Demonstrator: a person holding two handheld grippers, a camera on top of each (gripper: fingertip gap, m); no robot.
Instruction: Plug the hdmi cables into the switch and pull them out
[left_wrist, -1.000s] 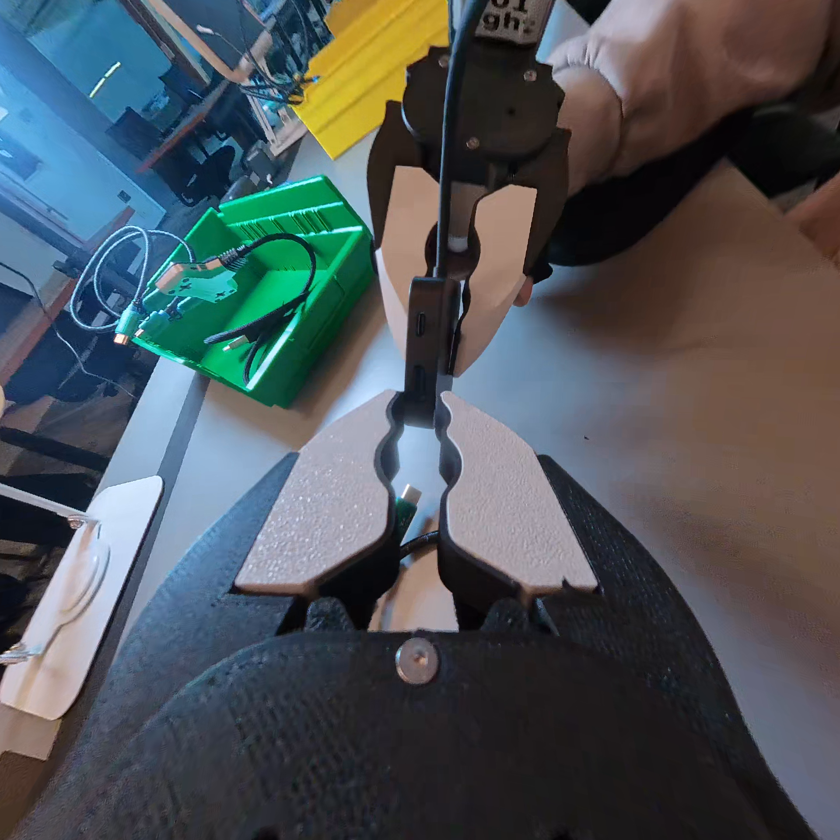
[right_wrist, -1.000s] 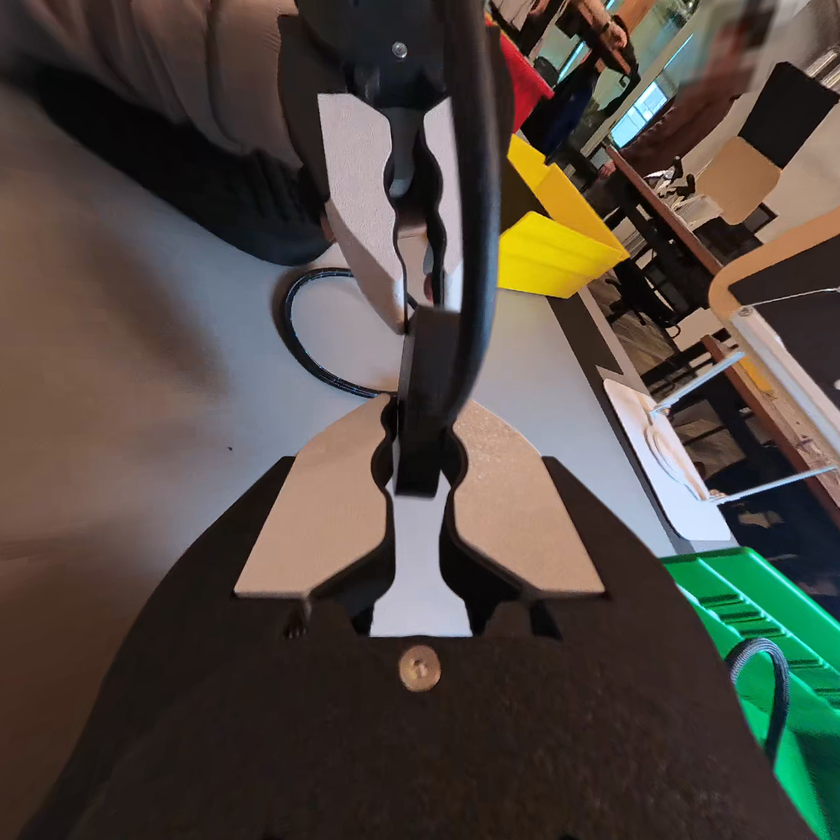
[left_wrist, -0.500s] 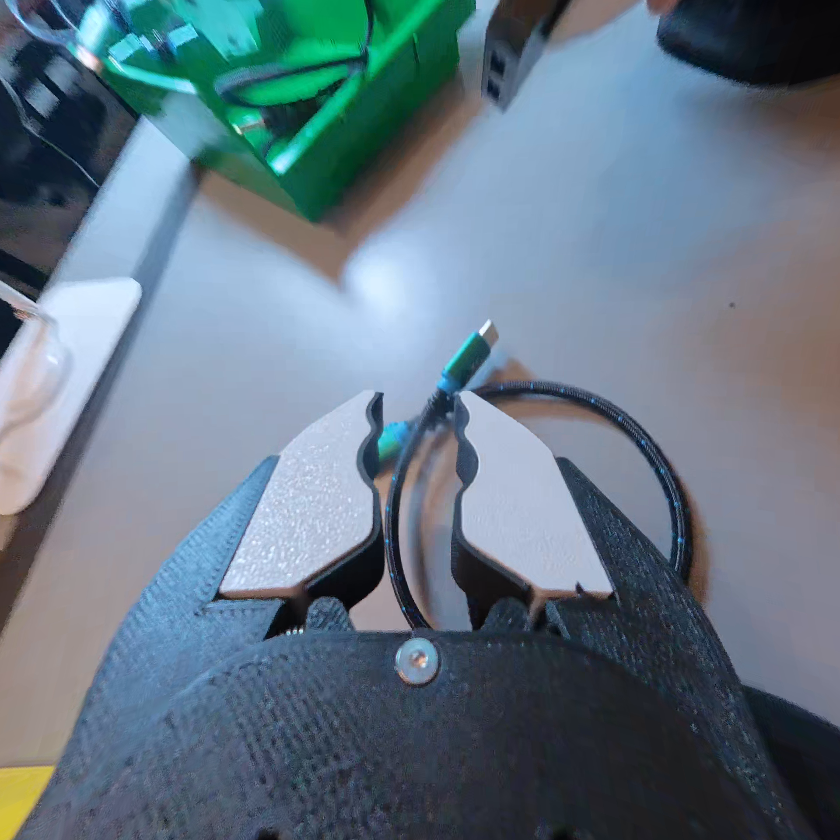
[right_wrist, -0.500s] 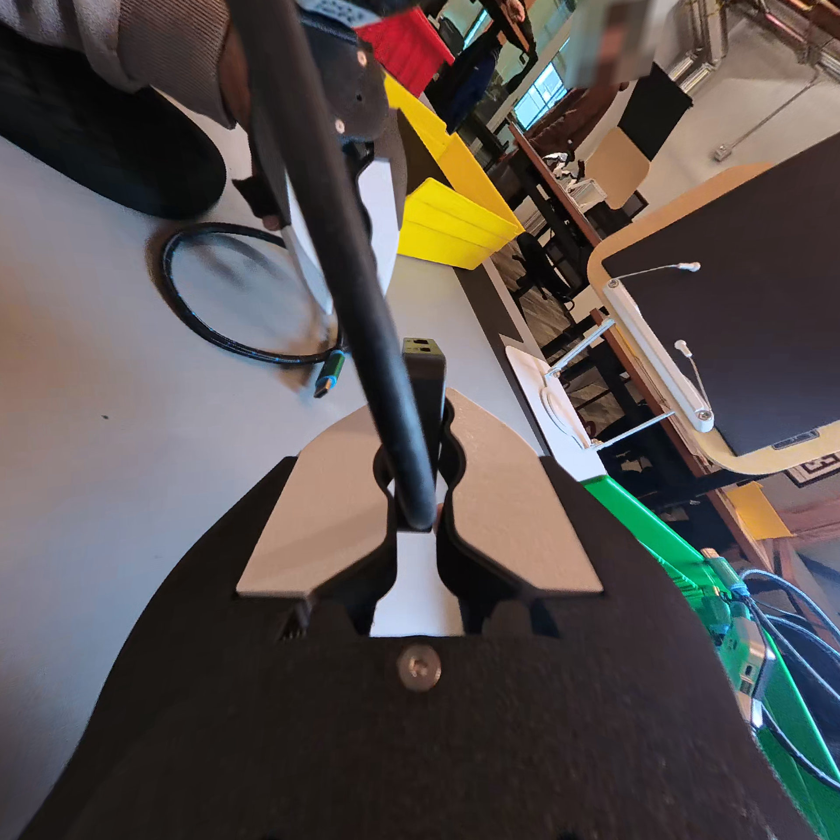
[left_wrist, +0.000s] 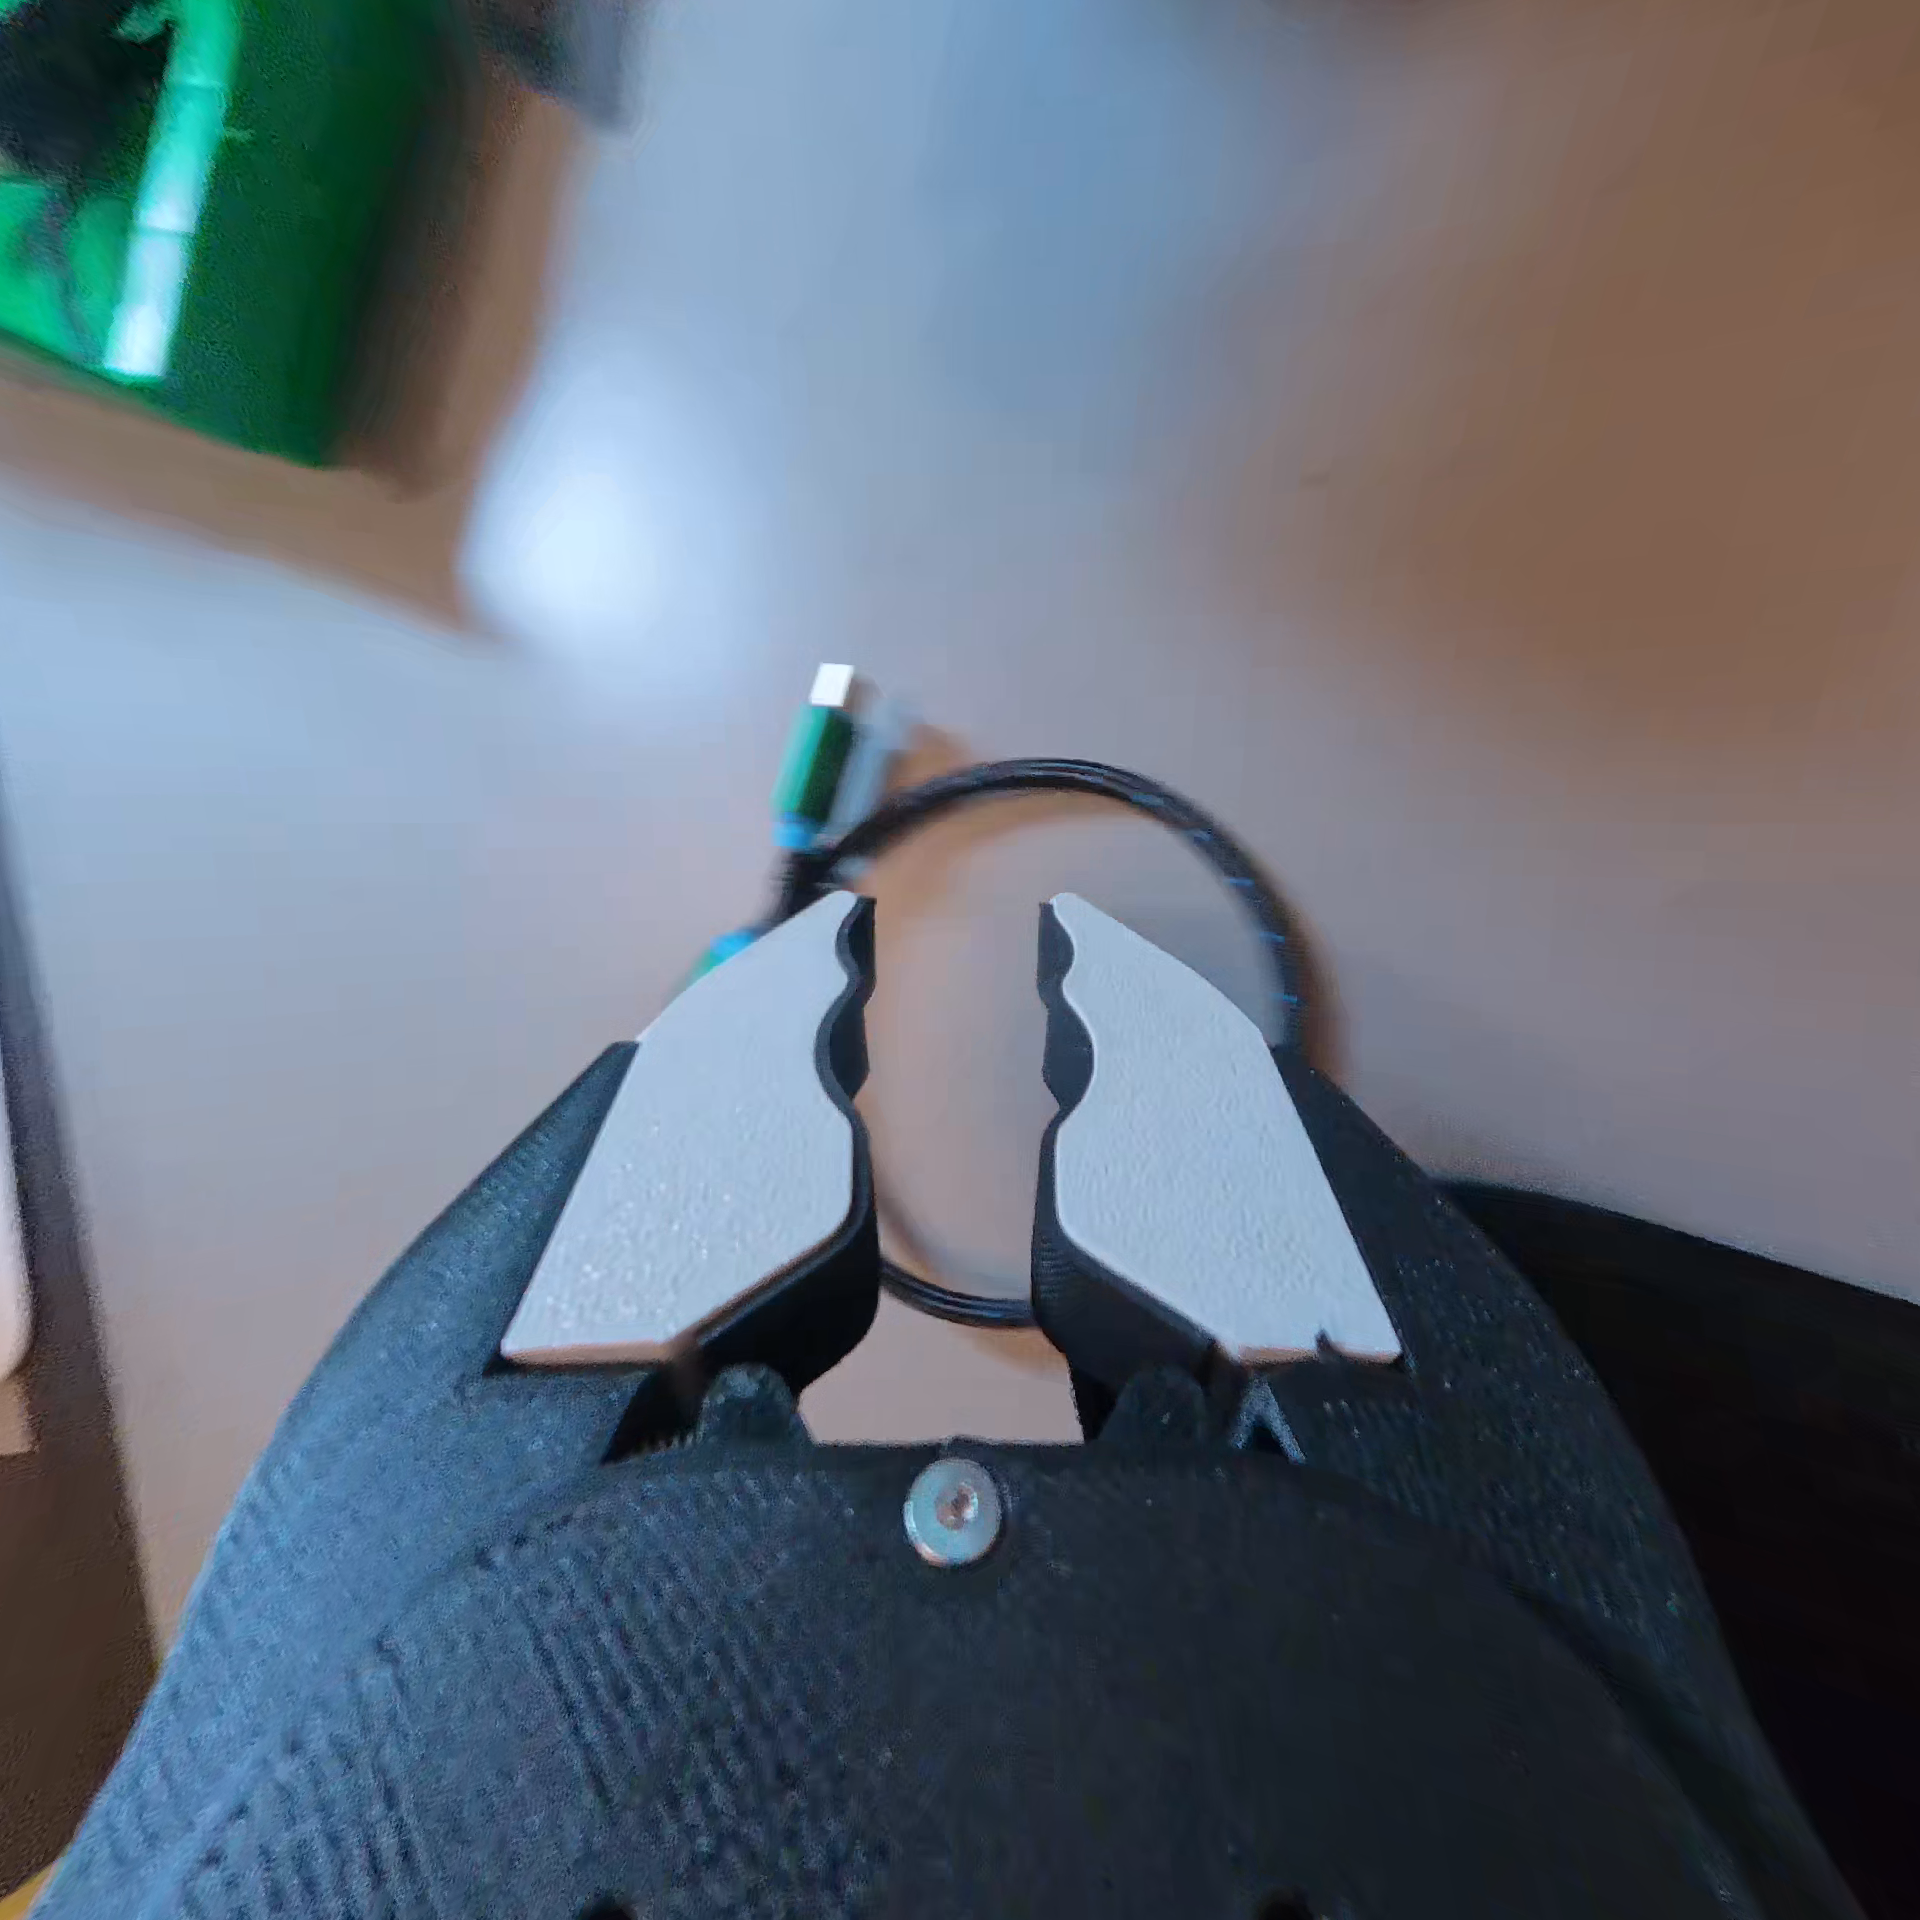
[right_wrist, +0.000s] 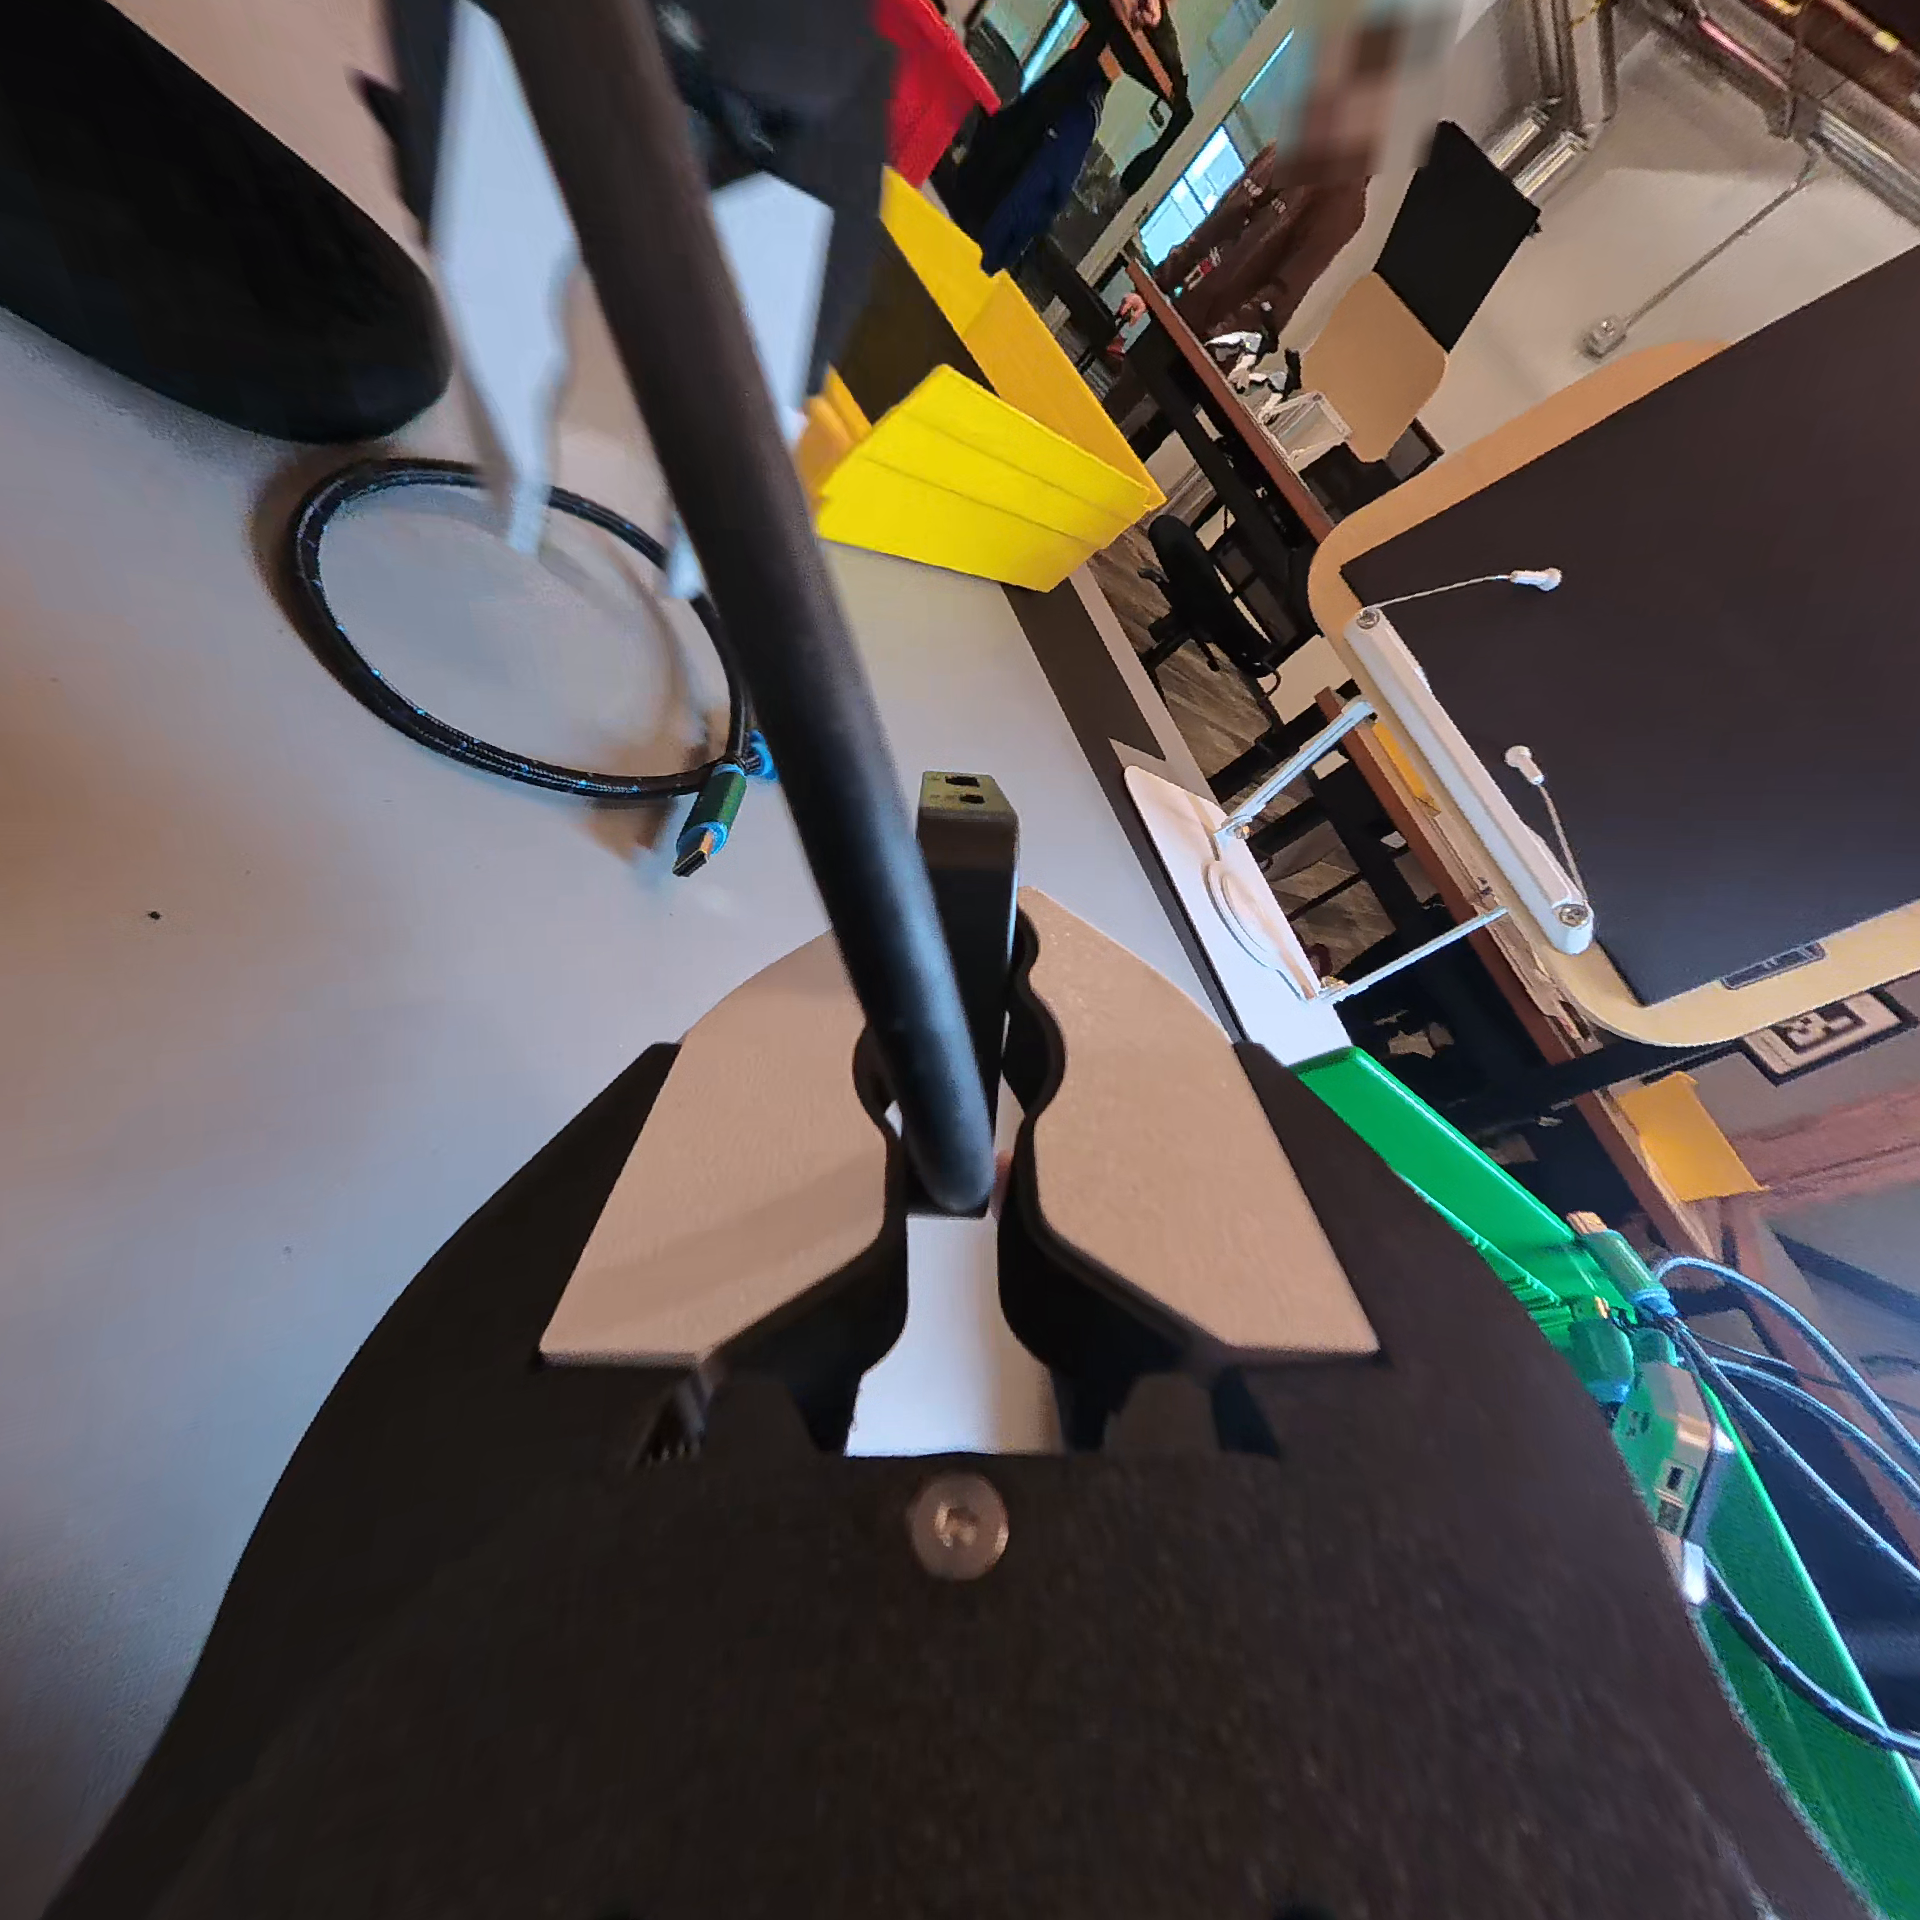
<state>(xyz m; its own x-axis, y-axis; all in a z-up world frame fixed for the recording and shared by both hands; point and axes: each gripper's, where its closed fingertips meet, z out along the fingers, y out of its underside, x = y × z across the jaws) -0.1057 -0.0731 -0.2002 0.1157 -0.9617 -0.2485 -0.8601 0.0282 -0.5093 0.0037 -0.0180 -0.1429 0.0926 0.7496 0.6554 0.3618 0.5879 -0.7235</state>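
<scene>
Left tongs (left_wrist: 956, 909) open over coiled cable (left_wrist: 1195, 831) on bench (left_wrist: 1351, 468).
Nothing sat between the fingers (left_wrist: 727, 1143). The black cable lay looped on the grey bench, partly hidden under the tongs; its green-sleeved plug (left_wrist: 821, 764) pointed away, just past the left fingertip. A blurred green bin (left_wrist: 208, 229) sat at upper left, well apart.

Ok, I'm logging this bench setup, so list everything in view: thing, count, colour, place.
switch: one, black, clamped upright in right gripper
thick cable: one, black, rising from the switch
hdmi cable: one, black braided loop, green plug, on the table
table: one, grey
green bin: one, far left, blurred
yellow bins: at least two, table's far edge
left gripper: open above cable loop
right gripper: shut on switch
</scene>
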